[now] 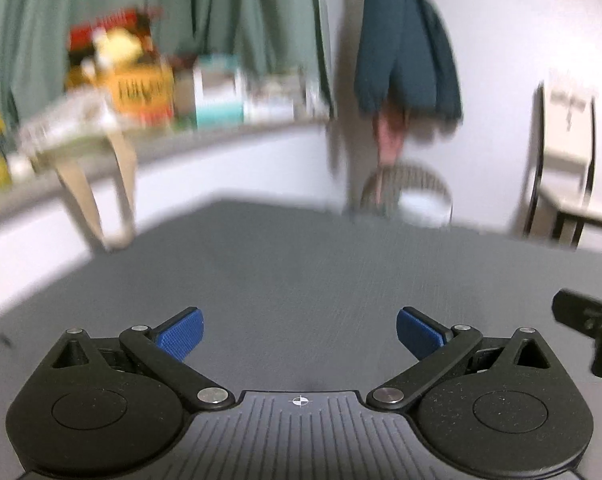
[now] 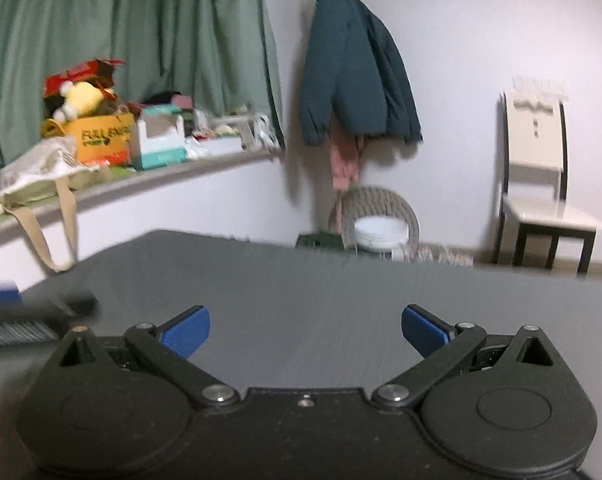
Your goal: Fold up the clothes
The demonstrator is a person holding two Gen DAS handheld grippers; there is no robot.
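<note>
Clothing to fold is nowhere on the grey counter (image 2: 301,280) ahead of you; the only garment showing is the teal jacket (image 2: 353,80) hanging on the far wall, well beyond both grippers. Your left gripper (image 1: 300,334) and right gripper (image 2: 305,332) hold their blue fingers (image 2: 187,332) spread wide, gripping nothing. Neither hand looks nearer.

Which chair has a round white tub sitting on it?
The woven grey chair beneath the hanging teal jacket holds the white tub. The cream chair further right has a bare seat.
</note>
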